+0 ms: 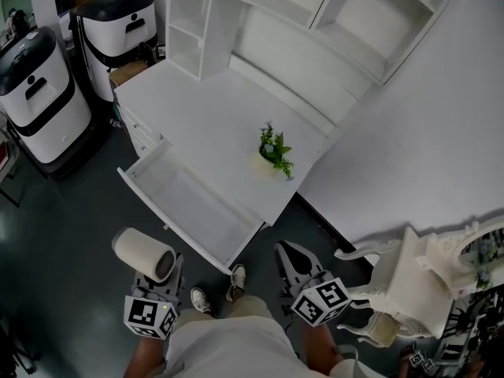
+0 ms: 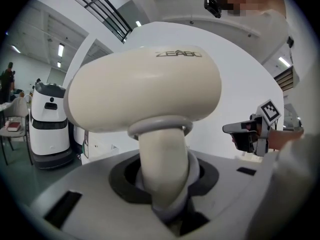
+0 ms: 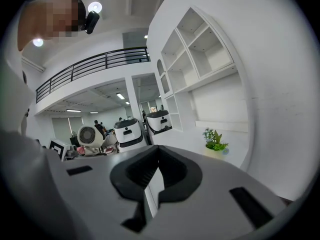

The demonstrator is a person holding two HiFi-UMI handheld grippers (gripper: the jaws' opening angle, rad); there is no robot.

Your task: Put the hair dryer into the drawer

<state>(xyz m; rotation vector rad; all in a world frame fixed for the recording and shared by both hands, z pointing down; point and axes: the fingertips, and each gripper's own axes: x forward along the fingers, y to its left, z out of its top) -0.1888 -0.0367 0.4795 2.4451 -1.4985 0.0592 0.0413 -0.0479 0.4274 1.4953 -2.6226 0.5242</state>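
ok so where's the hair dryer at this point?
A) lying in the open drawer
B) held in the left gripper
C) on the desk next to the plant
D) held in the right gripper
B: the left gripper is closed on the handle of the hair dryer, the drawer stands open with nothing in it, and the right gripper holds nothing.

Drawer [image 1: 206,216] stands pulled out from the desk's [image 1: 197,105] front edge. Potted plant [image 1: 274,151] stands on the desk top near its right end, beside the wall. Shelf unit [image 1: 189,26] stands along the back edge. Hair dryer [image 1: 144,253] is off the desk, before the drawer's front, in the left gripper [image 1: 160,278].
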